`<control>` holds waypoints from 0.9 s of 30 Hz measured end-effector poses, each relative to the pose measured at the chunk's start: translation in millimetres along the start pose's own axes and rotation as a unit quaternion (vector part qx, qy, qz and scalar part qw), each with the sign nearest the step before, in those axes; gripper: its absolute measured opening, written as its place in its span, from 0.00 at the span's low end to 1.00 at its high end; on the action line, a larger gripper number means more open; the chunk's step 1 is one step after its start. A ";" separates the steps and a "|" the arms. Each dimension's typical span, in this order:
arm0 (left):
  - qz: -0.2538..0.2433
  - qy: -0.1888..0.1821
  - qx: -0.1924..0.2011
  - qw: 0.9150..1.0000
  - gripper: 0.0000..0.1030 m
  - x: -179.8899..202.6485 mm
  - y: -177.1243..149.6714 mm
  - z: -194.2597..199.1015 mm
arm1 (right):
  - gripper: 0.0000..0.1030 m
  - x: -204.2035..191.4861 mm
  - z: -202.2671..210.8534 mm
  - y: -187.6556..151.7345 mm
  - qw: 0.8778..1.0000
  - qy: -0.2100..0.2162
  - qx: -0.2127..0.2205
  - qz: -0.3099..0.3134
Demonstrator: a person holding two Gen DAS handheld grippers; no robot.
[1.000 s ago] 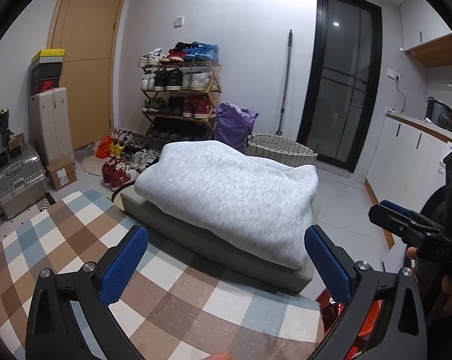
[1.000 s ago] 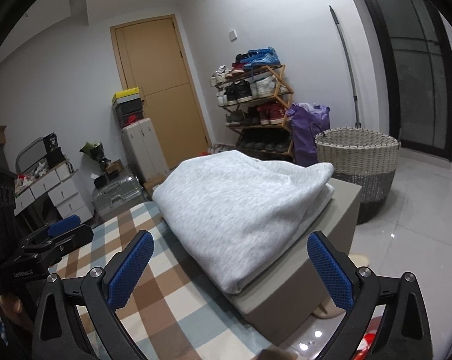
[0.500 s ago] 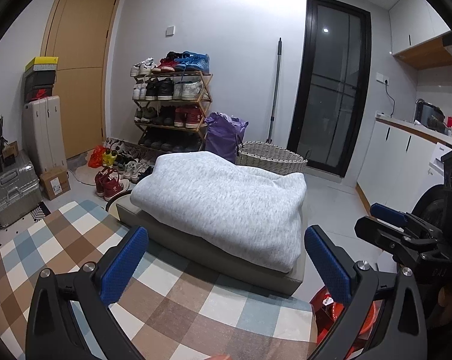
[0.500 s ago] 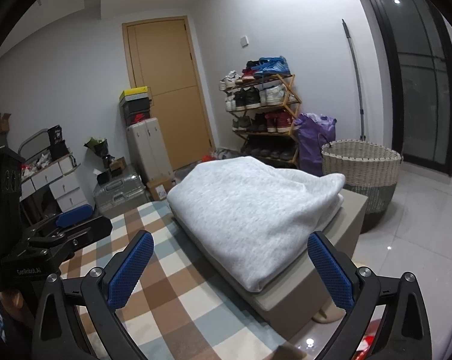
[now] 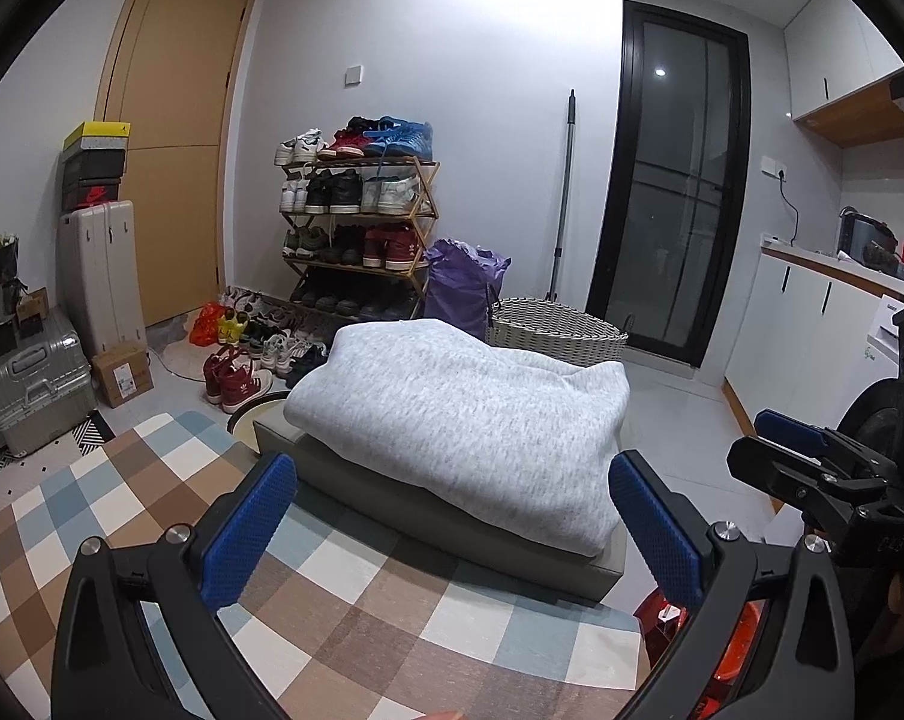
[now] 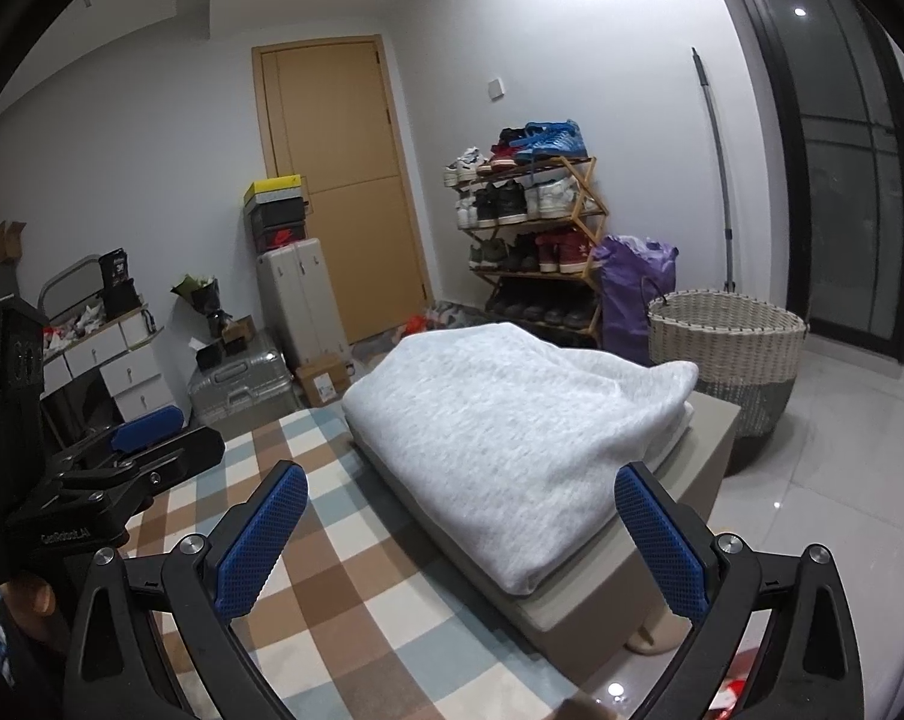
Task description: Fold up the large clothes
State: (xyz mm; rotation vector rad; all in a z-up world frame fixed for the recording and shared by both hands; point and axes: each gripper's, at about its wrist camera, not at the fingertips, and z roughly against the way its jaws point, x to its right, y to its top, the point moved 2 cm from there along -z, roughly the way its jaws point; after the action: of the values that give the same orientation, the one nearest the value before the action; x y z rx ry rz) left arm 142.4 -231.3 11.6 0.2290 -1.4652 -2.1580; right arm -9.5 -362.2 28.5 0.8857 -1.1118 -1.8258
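A folded light grey garment (image 5: 463,420) (image 6: 511,438) lies in a thick bundle on a low grey-green cushioned bench (image 5: 452,531) (image 6: 595,606). My left gripper (image 5: 452,510) hangs open above the checked cloth, short of the bench, nothing between its blue pads (image 5: 248,534). My right gripper (image 6: 460,525) is open too, held back from the bundle's near corner. Each gripper shows in the other's view: the right one (image 5: 811,468) at the right edge, the left one (image 6: 128,450) at the left edge.
A checked blue, brown and white cloth (image 5: 152,540) covers the near surface. Beyond stand a wicker basket (image 6: 727,348), a purple bag (image 5: 463,294), a shoe rack (image 5: 356,222), suitcases (image 5: 38,384) and a wooden door (image 6: 338,180). White cabinets (image 5: 811,324) line the right.
Both grippers have drawn back and risen from the bench, so the grey bundle looks smaller and farther. The garment itself has not moved. Both grippers stayed open.
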 end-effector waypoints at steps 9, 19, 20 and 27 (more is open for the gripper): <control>0.001 0.000 0.000 1.000 0.99 -1.8 0.1 0.3 | 1.00 -0.2 0.7 0.2 1.000 -0.001 -0.001 -0.001; 0.003 0.000 -0.002 1.000 0.99 -3.6 -0.8 -0.3 | 1.00 -0.4 0.3 -0.1 1.000 0.001 -0.003 -0.002; 0.003 0.000 -0.002 1.000 0.99 -3.8 -0.7 -0.1 | 1.00 -0.5 0.2 -0.1 1.000 0.002 -0.002 -0.002; 0.003 0.000 -0.004 1.000 0.99 -4.1 -1.4 -0.7 | 1.00 0.6 -2.4 -1.9 1.000 0.004 -0.005 0.000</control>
State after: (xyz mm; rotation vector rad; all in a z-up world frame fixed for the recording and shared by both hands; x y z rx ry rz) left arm 145.7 -229.4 9.5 0.2211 -1.4554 -2.1600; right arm -8.3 -363.0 25.8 0.8867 -1.0957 -1.8247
